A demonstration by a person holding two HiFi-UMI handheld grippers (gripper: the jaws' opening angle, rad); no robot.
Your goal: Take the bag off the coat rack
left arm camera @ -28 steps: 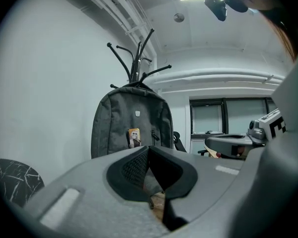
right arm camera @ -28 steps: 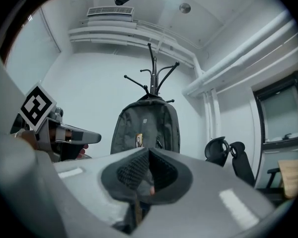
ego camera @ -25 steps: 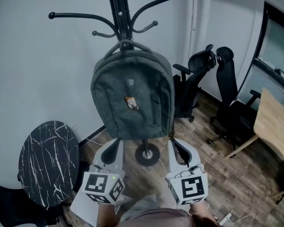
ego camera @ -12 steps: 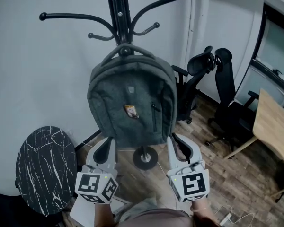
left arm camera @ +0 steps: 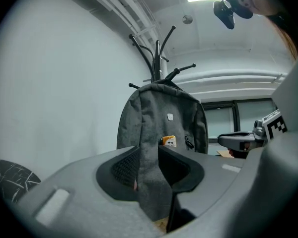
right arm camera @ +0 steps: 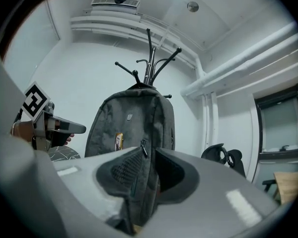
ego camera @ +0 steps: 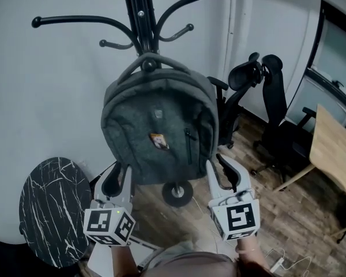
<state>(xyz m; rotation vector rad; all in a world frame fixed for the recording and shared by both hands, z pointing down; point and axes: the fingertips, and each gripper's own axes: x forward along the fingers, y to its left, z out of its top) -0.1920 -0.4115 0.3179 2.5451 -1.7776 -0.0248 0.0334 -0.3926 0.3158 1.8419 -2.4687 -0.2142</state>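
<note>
A dark grey backpack hangs by its top handle from a hook of the black coat rack. My left gripper sits at the bag's lower left corner and my right gripper at its lower right corner. Both point level at the bag. Both pairs of jaws have just been opening and stand apart. In the left gripper view the backpack fills the gap of the left gripper. The right gripper view shows the backpack in the gap of the right gripper. I see no pad pressing on the fabric.
The rack's round base stands on the wood floor under the bag. A round black marble table is at the lower left. Black office chairs and a wooden desk are to the right. White wall lies behind.
Both grippers moved forward from below the bag up to its lower corners. Their jaws went from shut to apart. The bag hangs as before.
</note>
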